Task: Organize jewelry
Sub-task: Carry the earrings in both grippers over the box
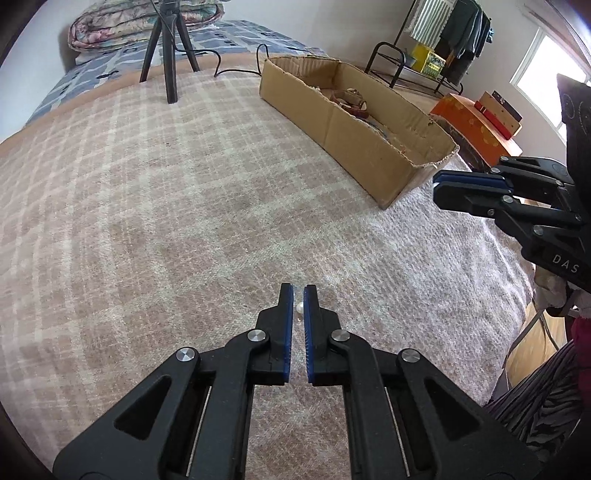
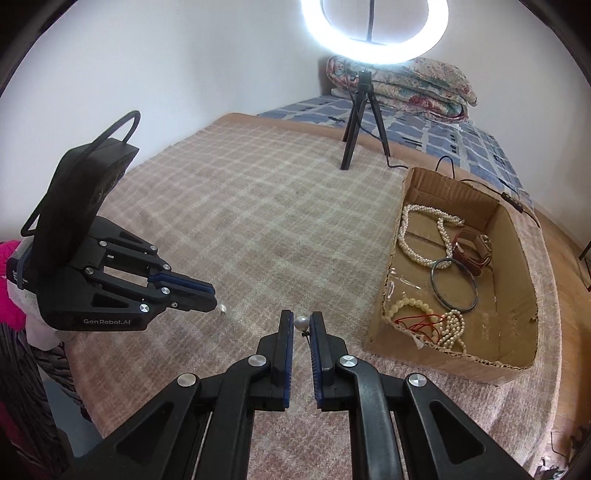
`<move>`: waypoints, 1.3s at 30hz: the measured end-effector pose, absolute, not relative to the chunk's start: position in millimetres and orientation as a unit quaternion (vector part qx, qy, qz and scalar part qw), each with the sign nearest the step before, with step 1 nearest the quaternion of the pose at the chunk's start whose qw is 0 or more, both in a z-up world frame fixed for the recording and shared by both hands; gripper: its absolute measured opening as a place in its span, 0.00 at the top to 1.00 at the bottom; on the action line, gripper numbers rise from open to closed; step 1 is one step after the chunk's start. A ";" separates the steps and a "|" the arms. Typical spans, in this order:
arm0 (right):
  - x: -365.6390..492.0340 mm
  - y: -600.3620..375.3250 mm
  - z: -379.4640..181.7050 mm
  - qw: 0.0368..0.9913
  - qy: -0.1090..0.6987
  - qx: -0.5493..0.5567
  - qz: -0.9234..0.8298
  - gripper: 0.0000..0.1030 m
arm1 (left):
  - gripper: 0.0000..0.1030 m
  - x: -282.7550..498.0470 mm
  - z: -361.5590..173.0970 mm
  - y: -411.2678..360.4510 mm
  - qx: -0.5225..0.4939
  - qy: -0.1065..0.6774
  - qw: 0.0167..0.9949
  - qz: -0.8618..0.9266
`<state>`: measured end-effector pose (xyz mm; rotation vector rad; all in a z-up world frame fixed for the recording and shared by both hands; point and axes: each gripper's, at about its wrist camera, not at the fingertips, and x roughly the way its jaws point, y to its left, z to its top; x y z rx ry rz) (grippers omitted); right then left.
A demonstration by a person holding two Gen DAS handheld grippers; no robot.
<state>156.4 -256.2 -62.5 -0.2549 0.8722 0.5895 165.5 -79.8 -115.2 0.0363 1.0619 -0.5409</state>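
Over the checked blanket [image 1: 166, 206], my left gripper [image 1: 298, 288] is shut on a small white pearl earring [image 1: 299, 307] held between its blue pads. In the right wrist view that left gripper [image 2: 213, 295] hangs at the left with its pearl [image 2: 221, 307] at the fingertips. My right gripper [image 2: 301, 315] is shut on a second pearl earring [image 2: 302, 323], whose thin post shows below it. From the left wrist view the right gripper [image 1: 437, 184] sits near the box corner. The cardboard box [image 2: 461, 365] holds pearl necklaces [image 2: 417, 254], a watch [image 2: 474, 251], a bangle [image 2: 454, 284] and a bead bracelet [image 2: 406, 306].
A ring light [image 2: 373, 59] on a black tripod [image 2: 354, 136] stands on the bed behind the box, its cable trailing to the right. A folded quilt [image 2: 424, 85] lies at the head. An orange box [image 1: 469, 125] and a clothes rack [image 1: 454, 33] stand beyond the bed.
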 end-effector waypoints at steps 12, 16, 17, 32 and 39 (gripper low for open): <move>156.8 -264.4 -54.3 0.865 0.406 -0.119 0.271 0.94 | 0.96 166.6 -124.6 -81.1 -0.005 0.527 0.807 -0.267; 154.8 -262.7 -55.0 0.864 0.404 -0.122 0.275 0.94 | 0.96 167.8 -138.9 -88.0 -0.002 0.551 0.793 -0.260; 154.7 -262.9 -54.9 0.864 0.404 -0.122 0.276 0.94 | 0.96 168.0 -141.1 -89.5 -0.001 0.554 0.792 -0.258; 153.7 -265.8 -54.2 0.863 0.403 -0.124 0.279 0.94 | 0.79 175.9 -149.9 -107.9 0.006 0.557 0.792 -0.249; 151.9 -265.3 -55.2 0.862 0.404 -0.127 0.279 0.94 | 0.79 176.5 -151.4 -115.9 0.020 0.544 0.802 -0.247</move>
